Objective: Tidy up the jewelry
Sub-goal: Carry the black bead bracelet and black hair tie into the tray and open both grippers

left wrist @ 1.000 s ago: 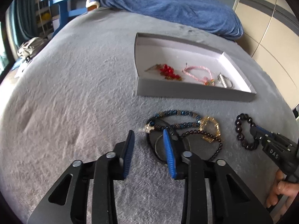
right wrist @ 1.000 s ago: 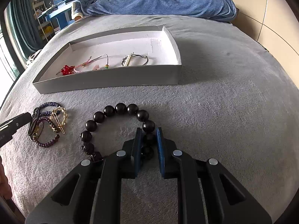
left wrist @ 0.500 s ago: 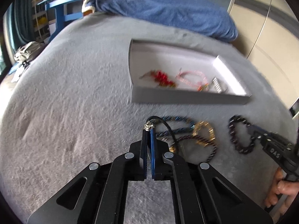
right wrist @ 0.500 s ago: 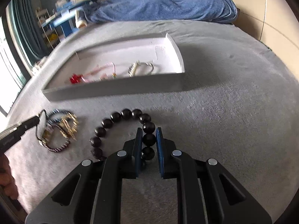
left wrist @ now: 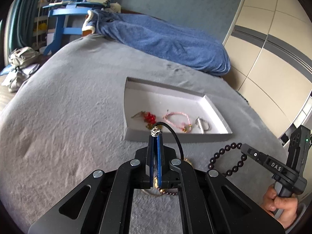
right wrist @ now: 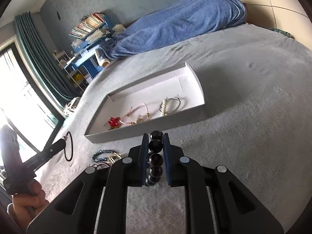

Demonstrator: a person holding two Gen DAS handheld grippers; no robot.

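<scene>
Your left gripper (left wrist: 155,136): fingers pinch the black cord bracelet (left wrist: 175,136), near the white box (left wrist: 175,138) | your right gripper (right wrist: 156,138): fingers squeeze the black bead bracelet (right wrist: 156,146), near that box

Left tongs (left wrist: 155,136) closed on black cord bracelet (left wrist: 175,136), pinched at its silver charm; cord loops right. Beyond: white tray (left wrist: 214,105) on grey bed (left wrist: 68,107). Right tongs (left wrist: 242,148) grip dark bead bracelet (left wrist: 224,159), lifted.

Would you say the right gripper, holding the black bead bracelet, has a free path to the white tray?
Probably yes: the right gripper, shut on the black bead bracelet, faces the shallow white cardboard tray with only bare grey blanket between.
</scene>
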